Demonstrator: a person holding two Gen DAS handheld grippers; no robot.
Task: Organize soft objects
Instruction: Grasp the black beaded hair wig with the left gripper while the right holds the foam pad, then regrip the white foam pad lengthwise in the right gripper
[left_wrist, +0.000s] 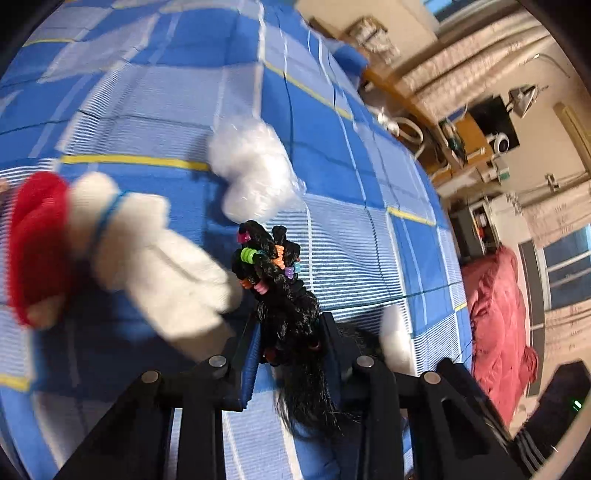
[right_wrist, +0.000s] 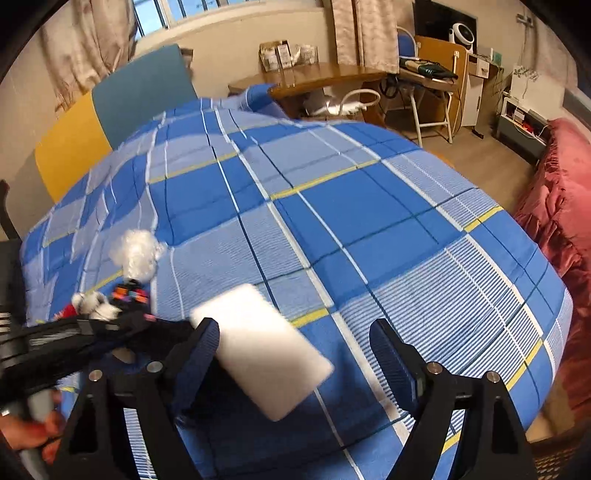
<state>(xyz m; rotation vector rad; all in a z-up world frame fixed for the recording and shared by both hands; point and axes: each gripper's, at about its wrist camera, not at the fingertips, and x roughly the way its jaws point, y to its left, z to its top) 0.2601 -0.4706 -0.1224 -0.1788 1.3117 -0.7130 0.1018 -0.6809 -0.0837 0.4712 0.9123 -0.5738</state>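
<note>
A black hair bundle (left_wrist: 273, 266) strung with coloured beads sits between the fingers of my left gripper (left_wrist: 291, 325), which is shut on its lower part. Left of it on the blue checked bedspread (left_wrist: 166, 103) lies a white plush toy (left_wrist: 147, 258) with a red cap. Beyond it lies a white fluffy wad (left_wrist: 255, 170). In the right wrist view my right gripper (right_wrist: 291, 326) stands open over a blurred white foam block (right_wrist: 262, 347). The block is close against the left finger and well clear of the right one. The left gripper (right_wrist: 92, 332), the hair bundle (right_wrist: 129, 291), the plush toy (right_wrist: 96, 304) and the wad (right_wrist: 138, 254) show at the left.
A red quilt (right_wrist: 561, 221) lies past the bed's right edge. A yellow and teal headboard (right_wrist: 92, 129) stands at the far left. A wooden desk (right_wrist: 314, 79), a chair (right_wrist: 428, 85) and shelves stand behind the bed. A hand (right_wrist: 29, 424) grips the left tool.
</note>
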